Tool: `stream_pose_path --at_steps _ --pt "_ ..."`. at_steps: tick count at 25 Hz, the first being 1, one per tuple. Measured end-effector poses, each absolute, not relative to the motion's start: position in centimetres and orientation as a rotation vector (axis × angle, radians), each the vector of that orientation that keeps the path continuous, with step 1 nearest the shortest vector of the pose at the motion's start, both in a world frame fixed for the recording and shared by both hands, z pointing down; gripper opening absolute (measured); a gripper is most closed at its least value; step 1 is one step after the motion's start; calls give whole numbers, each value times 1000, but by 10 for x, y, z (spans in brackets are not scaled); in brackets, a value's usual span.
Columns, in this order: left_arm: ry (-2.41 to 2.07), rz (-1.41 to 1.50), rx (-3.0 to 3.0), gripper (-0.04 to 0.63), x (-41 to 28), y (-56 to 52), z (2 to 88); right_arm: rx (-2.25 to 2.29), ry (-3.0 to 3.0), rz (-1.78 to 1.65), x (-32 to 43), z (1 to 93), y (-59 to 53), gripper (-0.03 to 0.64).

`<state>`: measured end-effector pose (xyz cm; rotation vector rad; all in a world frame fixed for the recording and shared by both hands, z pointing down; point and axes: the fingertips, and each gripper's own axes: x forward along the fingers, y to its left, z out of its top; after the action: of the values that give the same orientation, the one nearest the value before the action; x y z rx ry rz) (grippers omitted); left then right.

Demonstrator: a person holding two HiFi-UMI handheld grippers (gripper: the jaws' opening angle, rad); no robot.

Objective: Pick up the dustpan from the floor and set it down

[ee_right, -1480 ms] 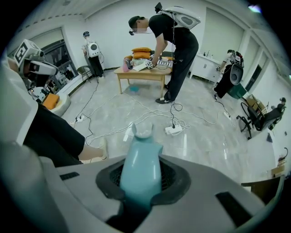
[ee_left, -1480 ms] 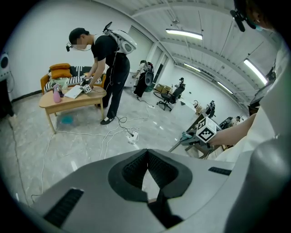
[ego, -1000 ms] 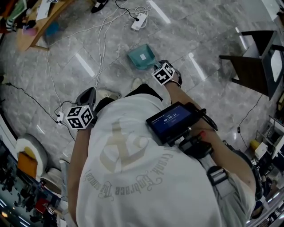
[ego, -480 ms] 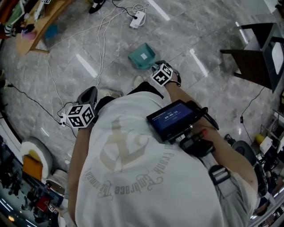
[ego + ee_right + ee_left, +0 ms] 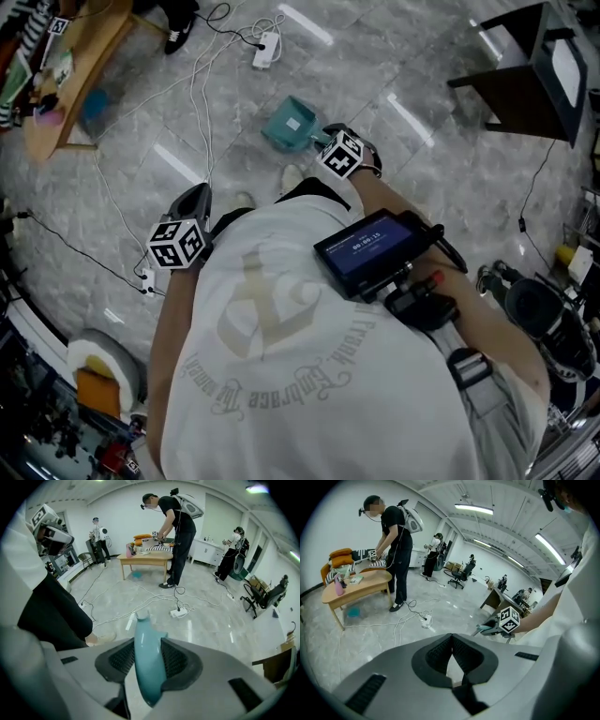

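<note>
White shirt [image 5: 281, 375]: nearest surface, the wearer's own torso seen from above. A dark screen [image 5: 370, 251] is strapped at the chest, tilted up so it can be read at a glance.

Left gripper [image 5: 451, 637]: held low at the left, well apart from the work. Its pads meet at the tips with nothing between them, which is judged to be an idle pose that keeps it out of the way.

Right gripper [image 5: 147, 644]: reaches forward and steeply down. Its jaws have just been opening and stand parted, with the teal handle [image 5: 146, 667] lying lengthwise between the pads. The pads flank it closely, and the hold is judged slack rather than clamped.

Dustpan [image 5: 286, 127]: teal, just beyond the right gripper and the wearer's feet. The pan lies to the far side and the handle points back toward the body, so it meets the jaws end-on. It sits at floor level and looks slightly tilted; contact with the floor cannot be confirmed.

Floor [image 5: 422, 178]: grey marbled tile with bright ceiling reflections.

Cables [image 5: 197, 84]: white leads run far-left from a power strip [image 5: 263, 49], clear of the dustpan.

Wooden table [image 5: 75, 84]: far left, holding small items.

Person [image 5: 176, 527]: stands at that table, far from the task.
</note>
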<state>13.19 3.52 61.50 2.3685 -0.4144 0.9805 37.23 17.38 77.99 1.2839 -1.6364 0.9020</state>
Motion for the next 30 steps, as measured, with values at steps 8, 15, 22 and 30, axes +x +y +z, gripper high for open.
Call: stream_pose_path --at_steps 8,15,22,30 --pt "-310 915 2415 12 98 11 613 1417 -1534 865 349 748 200 179" --pt "-254 885 2407 12 101 -2 612 1609 -1346 981 369 723 229 178" --pt "-111 889 2429 12 84 -5 617 1938 -1251 957 337 669 228 51" --pt "115 932 2499 12 92 10 617 2215 -1320 897 288 617 221 20"
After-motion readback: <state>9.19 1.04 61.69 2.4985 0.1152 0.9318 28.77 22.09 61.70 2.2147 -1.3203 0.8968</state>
